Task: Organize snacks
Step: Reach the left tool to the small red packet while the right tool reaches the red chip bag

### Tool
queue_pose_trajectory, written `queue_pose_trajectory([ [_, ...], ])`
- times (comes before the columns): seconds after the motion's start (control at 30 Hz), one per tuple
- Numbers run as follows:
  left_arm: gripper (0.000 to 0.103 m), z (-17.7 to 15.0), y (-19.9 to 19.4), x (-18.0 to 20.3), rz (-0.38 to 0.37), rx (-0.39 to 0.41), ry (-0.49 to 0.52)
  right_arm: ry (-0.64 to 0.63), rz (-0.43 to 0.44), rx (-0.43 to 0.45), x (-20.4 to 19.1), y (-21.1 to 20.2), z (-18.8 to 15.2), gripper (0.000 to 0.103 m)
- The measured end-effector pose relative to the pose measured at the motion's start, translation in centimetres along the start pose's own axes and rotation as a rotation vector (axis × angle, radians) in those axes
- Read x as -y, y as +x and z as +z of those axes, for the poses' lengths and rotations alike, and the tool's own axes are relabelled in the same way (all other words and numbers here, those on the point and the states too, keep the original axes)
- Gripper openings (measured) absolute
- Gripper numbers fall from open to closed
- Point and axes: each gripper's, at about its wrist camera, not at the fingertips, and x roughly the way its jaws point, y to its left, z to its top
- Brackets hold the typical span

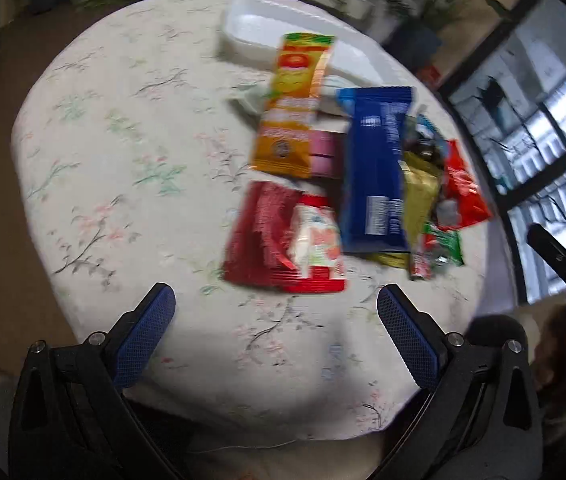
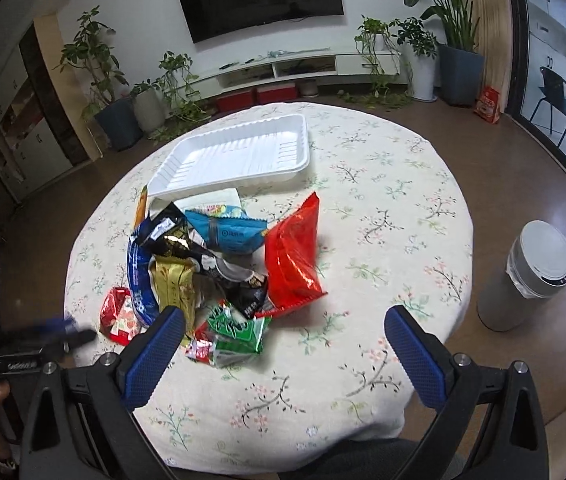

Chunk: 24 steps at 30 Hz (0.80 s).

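A heap of snack packets lies on the round floral table (image 2: 383,200). In the left wrist view an orange packet (image 1: 295,108), a long blue packet (image 1: 377,168) and a red foil packet (image 1: 279,240) lie ahead of my open left gripper (image 1: 277,304), which holds nothing. The white tray (image 1: 255,32) sits behind them. In the right wrist view the white tray (image 2: 239,156) stands empty beyond the heap, with a red bag (image 2: 293,256), a light blue packet (image 2: 229,232), a gold packet (image 2: 175,284) and a green packet (image 2: 239,330). My right gripper (image 2: 285,324) hovers open and empty just before the green packet.
A grey cylindrical bin (image 2: 523,276) stands on the floor right of the table. Potted plants (image 2: 111,92) and a low TV shelf (image 2: 291,66) line the far wall. The other hand-held gripper (image 2: 23,344) shows at the left edge. Windows (image 1: 543,128) run along the right.
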Motion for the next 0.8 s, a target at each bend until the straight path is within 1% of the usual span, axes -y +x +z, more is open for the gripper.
queue_pose_trajectory([
  [0.03, 0.103, 0.1, -0.5, 0.2, 0.055, 0.041, 0.031, 0.003, 0.0, -0.003, 0.1, 0.1, 0.1, 0.102],
  [0.07, 0.103, 0.3, -0.7, 0.5, 0.076, 0.057, 0.054, 0.005, 0.0, -0.006, 0.3, 0.3, 0.2, 0.102],
  [0.1, 0.103, 0.6, -0.7, 0.7, 0.067, 0.058, 0.076, 0.005, -0.001, -0.009, 0.4, 0.4, 0.3, 0.102],
  [0.13, 0.103, 1.0, -0.5, 0.7, 0.066, 0.046, 0.085, 0.002, -0.003, -0.016, 0.5, 0.7, 0.4, 0.102],
  [0.2, 0.103, 1.6, 0.3, 1.0, 0.11, 0.021, 0.103, 0.0, -0.007, -0.019, 0.5, 0.9, 0.5, 0.102],
  [0.27, 0.103, 2.3, 1.0, 1.4, 0.127, 0.0, 0.121, 0.002, -0.008, -0.015, 0.4, 1.0, 0.7, 0.1],
  [0.37, 0.101, 2.5, 1.5, 2.5, 0.112, -0.005, 0.169, -0.014, -0.005, -0.013, 0.2, 1.0, 0.7, 0.096],
  [0.47, 0.101, 2.7, 1.5, 3.7, 0.082, -0.001, 0.245, -0.03, -0.011, -0.008, 0.2, 1.0, 0.8, 0.096],
  [0.53, 0.101, 2.8, 2.1, 3.9, 0.083, -0.026, 0.292, -0.018, -0.008, -0.011, 0.4, 1.1, 0.9, 0.096],
  [0.63, 0.1, 3.2, 3.3, 3.7, 0.09, -0.074, 0.304, -0.003, 0.002, -0.016, 0.5, 1.2, 0.9, 0.096],
  [0.67, 0.099, 3.1, 3.5, 3.7, 0.085, -0.077, 0.307, -0.003, 0.005, -0.017, 0.4, 1.2, 0.8, 0.096],
  [0.7, 0.094, 3.1, 3.8, 3.7, 0.079, -0.08, 0.315, -0.006, 0.007, -0.017, 0.3, 1.3, 0.8, 0.096],
  [0.73, 0.086, 3.1, 4.1, 3.7, 0.08, -0.087, 0.322, -0.008, 0.006, -0.017, 0.2, 1.4, 0.7, 0.096],
  [0.77, 0.079, 3.1, 4.6, 3.8, 0.092, -0.097, 0.325, -0.008, 0.003, -0.017, 0.2, 1.5, 0.7, 0.096],
  [0.8, 0.068, 2.9, 5.0, 3.7, 0.094, -0.109, 0.322, -0.006, 0.002, -0.019, 0.2, 1.6, 0.7, 0.096],
])
